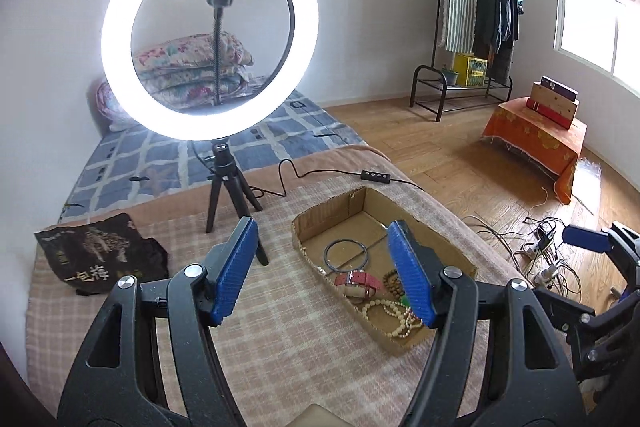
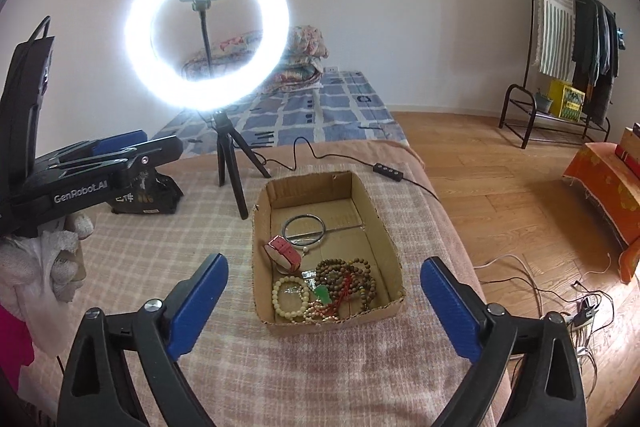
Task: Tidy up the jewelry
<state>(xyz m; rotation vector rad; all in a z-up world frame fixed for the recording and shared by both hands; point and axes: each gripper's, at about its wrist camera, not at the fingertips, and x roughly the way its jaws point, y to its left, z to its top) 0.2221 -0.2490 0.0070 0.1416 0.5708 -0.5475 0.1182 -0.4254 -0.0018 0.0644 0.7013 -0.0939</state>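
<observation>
Already gathered, the jewelry (image 2: pixel 320 279) lies in the cardboard box (image 2: pixel 382 223) on the bed, straight ahead of the right claw (image 2: pixel 324 303), the nearer one; the left claw (image 1: pixel 324 275) sits leftward. Both gape empty.

We are in a home bedroom: a bed (image 2: pixel 320 115) with a blue patterned sheet carries folded floral quilts (image 1: pixel 192 67) against the white wall. Right of the bed, across the wooden floor (image 2: pixel 500 187), a clothes rack (image 1: pixel 480 27) holds hanging garments near a bright window (image 1: pixel 592 31).
</observation>
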